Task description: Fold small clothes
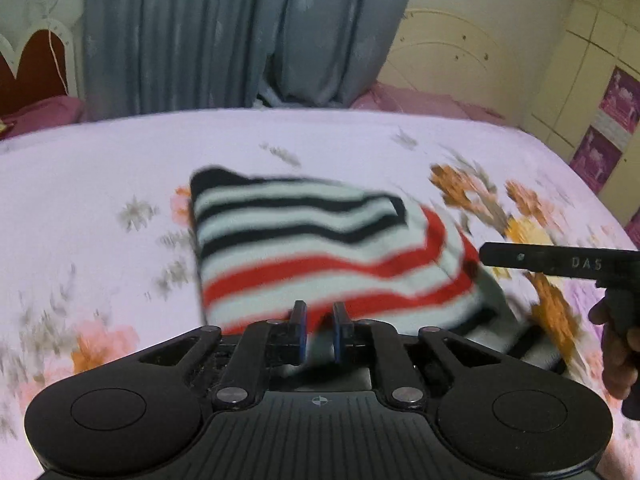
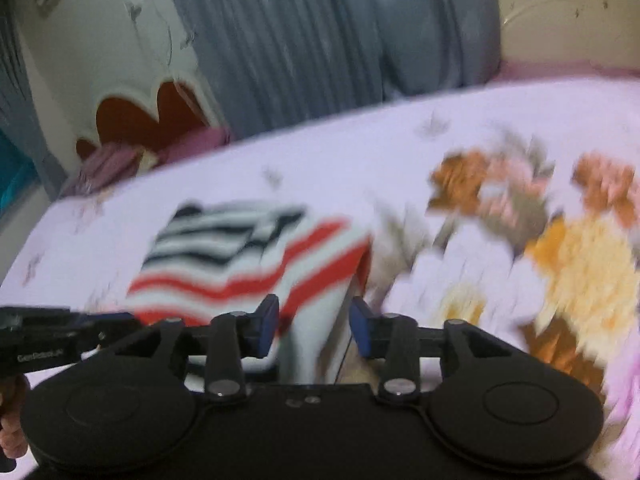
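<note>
Left hand-held gripper clenched on near edge of striped garment, lifting that edge off the bed. Right hand-held gripper released, jaws apart astride the garment's near right corner, pads not pressing. Curtain beyond far bed edge.

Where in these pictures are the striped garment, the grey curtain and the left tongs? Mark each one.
striped garment [image 1: 320, 240]: left wrist view, on a white stripe mid-cloth.
grey curtain [image 1: 180, 40]: left wrist view, on its hanging folds.
left tongs [image 1: 320, 320]: left wrist view, midway between the fingertips.
</note>
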A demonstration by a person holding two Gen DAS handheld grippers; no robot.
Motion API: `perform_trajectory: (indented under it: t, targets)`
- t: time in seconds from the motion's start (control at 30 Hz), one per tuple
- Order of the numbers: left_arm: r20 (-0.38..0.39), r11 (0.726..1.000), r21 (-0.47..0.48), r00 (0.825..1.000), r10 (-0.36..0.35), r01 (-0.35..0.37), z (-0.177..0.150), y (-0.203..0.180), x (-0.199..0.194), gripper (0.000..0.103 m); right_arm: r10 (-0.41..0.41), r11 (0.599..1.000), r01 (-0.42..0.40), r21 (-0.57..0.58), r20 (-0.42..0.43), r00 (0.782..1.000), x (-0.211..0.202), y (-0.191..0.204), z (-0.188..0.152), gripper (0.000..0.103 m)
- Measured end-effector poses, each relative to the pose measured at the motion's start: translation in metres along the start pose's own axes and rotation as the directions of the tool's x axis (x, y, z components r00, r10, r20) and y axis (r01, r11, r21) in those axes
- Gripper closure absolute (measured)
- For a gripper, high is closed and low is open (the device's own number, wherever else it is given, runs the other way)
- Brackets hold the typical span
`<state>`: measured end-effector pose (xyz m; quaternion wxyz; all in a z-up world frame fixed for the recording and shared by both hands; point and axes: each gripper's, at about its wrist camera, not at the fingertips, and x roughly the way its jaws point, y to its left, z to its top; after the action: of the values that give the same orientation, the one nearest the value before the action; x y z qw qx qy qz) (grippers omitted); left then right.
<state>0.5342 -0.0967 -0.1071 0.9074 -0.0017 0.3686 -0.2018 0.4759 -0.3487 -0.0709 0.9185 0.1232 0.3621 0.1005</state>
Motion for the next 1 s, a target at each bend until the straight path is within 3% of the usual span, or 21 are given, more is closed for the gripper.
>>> perform_trajectory:
  t: [0.1,0.17,0.2,0.23,0.27,0.33,0.43,0.5,0.63,0.77,0.8,0.83,0.9,0.93,1.0]
  targets:
    - [0.000,1.000,-0.004,1.000,-0.020,0.020,0.022,0.003,0.020,0.092,-0.004,0.999,0.005,0.034,-0.029,1.000,0.023,-0.008,0.023,0.072]
    - [-0.036,1.000,-0.003,0.999,-0.030,0.030,0.030,0.005,0.039,0.092,0.018,1.000,-0.017,0.016,-0.035,0.999,0.041,-0.006,0.033,0.092]
    - [-0.080,1.000,0.010,0.997,-0.013,0.014,0.030,0.007,0.051,0.092,0.024,1.000,-0.025,-0.019,-0.065,0.998,0.054,-0.002,0.036,0.099]
    - [-0.114,1.000,0.031,0.994,0.001,0.003,0.028,0.009,0.061,0.092,-0.020,0.998,0.011,-0.070,-0.135,0.991,0.072,0.000,0.033,0.103]
    - [-0.107,0.999,0.030,0.994,-0.015,0.019,0.025,0.012,0.064,0.091,-0.076,0.992,0.054,-0.117,-0.194,0.978,0.086,0.002,0.026,0.103]
    - [-0.103,0.999,-0.009,0.994,-0.039,0.038,0.024,0.018,0.061,0.091,-0.061,0.995,0.046,-0.086,-0.176,0.983,0.087,-0.002,0.027,0.103]
    - [-0.067,0.999,0.009,0.997,-0.039,0.040,0.022,0.012,0.044,0.091,-0.069,0.991,0.048,-0.121,-0.174,0.982,0.076,0.002,0.025,0.100]
    - [-0.030,0.997,0.042,0.998,-0.057,0.059,0.015,0.000,0.022,0.091,-0.053,0.992,0.036,-0.122,-0.136,0.989,0.056,0.005,0.023,0.086]
    - [-0.010,0.994,0.087,0.998,-0.065,0.065,-0.013,-0.021,-0.008,0.091,0.012,0.992,-0.025,-0.127,-0.103,0.995,0.007,0.008,0.002,0.084]
    - [-0.007,0.995,0.046,0.996,-0.087,0.087,-0.040,-0.026,-0.030,0.091,0.042,0.991,-0.057,-0.123,-0.121,0.992,-0.033,0.016,-0.023,0.083]
    - [-0.009,0.996,0.045,0.997,-0.082,0.083,-0.046,-0.026,-0.033,0.091,0.029,0.992,-0.044,-0.122,-0.127,0.992,-0.038,0.018,-0.028,0.082]
    - [-0.007,0.996,0.050,0.997,-0.071,0.071,-0.051,-0.025,-0.036,0.091,0.025,0.994,-0.038,-0.102,-0.124,0.992,-0.045,0.018,-0.034,0.074]
    - [-0.007,0.997,0.046,0.998,-0.066,0.066,-0.057,-0.023,-0.037,0.091,0.062,0.997,-0.069,-0.044,-0.144,0.988,-0.048,0.016,-0.042,0.067]
    - [-0.009,0.997,0.044,0.998,-0.064,0.065,-0.058,-0.021,-0.037,0.091,0.078,0.996,-0.083,-0.027,-0.159,0.984,-0.046,0.017,-0.046,0.067]
    - [-0.017,0.995,0.082,0.999,-0.047,0.048,-0.058,-0.024,-0.035,0.092,0.090,0.996,-0.091,-0.004,-0.165,0.982,-0.041,0.017,-0.052,0.085]
